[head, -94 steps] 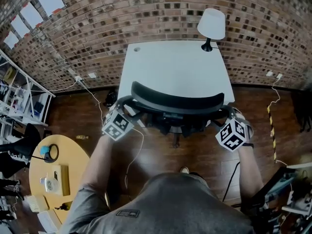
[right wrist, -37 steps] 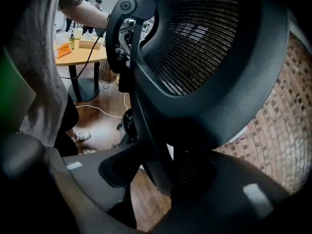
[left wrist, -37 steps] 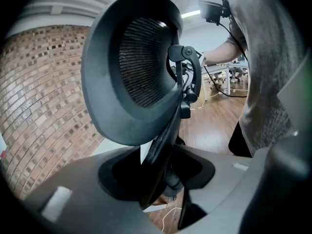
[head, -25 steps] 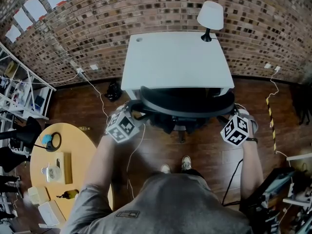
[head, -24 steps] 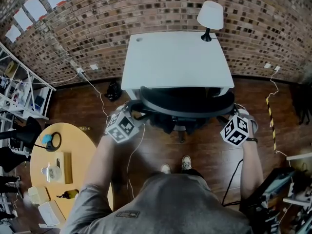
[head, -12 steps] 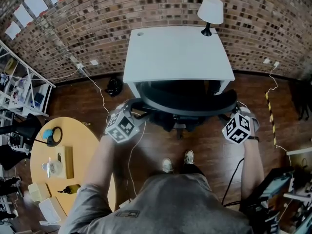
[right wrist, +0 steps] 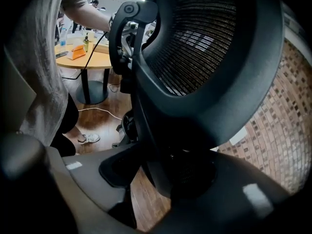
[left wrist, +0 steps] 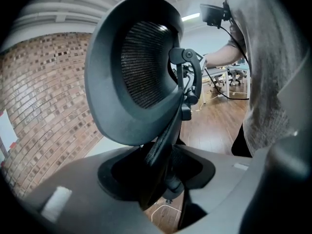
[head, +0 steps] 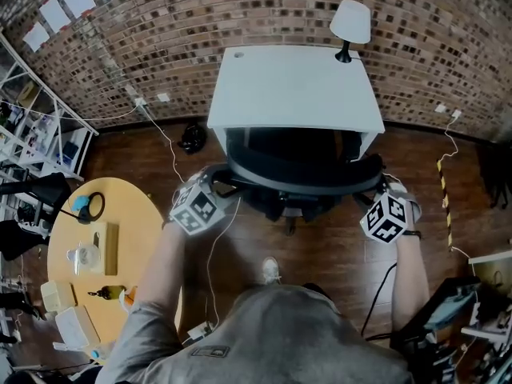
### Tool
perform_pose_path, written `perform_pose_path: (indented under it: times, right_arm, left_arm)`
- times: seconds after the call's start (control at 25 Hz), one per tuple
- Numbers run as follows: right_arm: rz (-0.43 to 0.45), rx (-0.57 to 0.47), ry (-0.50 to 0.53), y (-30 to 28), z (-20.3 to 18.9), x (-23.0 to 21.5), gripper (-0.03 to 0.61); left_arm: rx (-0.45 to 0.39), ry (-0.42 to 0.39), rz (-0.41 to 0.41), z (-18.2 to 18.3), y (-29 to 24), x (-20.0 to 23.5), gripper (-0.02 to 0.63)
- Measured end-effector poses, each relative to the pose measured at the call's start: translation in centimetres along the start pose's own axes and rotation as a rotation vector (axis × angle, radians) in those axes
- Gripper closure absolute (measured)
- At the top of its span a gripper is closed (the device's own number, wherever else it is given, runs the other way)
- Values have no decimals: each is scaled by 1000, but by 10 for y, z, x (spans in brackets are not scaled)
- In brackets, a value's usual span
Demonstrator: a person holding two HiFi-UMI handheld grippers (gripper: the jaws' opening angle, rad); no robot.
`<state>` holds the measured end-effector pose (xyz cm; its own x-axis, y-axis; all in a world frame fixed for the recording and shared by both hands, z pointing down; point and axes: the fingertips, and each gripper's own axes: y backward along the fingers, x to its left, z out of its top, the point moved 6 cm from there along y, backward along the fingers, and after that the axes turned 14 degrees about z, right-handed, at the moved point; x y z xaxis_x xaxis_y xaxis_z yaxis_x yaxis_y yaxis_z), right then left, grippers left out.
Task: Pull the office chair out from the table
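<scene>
Office chair (head: 300,176), with its curved black mesh back, had rolled clear of the flat white table (head: 292,86); left gripper (head: 213,187) and right gripper (head: 374,192) stayed clamped on its rim.

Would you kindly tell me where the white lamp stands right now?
In the head view, the lamp stands on the white table's far right corner, by the brick wall, beyond the office chair.
</scene>
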<state>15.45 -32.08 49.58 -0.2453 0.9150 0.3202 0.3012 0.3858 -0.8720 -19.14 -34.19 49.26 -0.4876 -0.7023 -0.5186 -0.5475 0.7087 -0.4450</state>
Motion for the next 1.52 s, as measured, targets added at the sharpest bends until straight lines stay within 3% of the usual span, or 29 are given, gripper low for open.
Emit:
perform_pose_path:
  times: [1.12, 1.52]
  right_arm:
    - [3, -74, 105, 62, -34, 106, 364]
    - [6, -49, 79, 74, -33, 137, 360]
  left_arm:
    - [35, 44, 84, 31, 99, -113, 407]
    - [8, 48, 43, 28, 124, -132, 417]
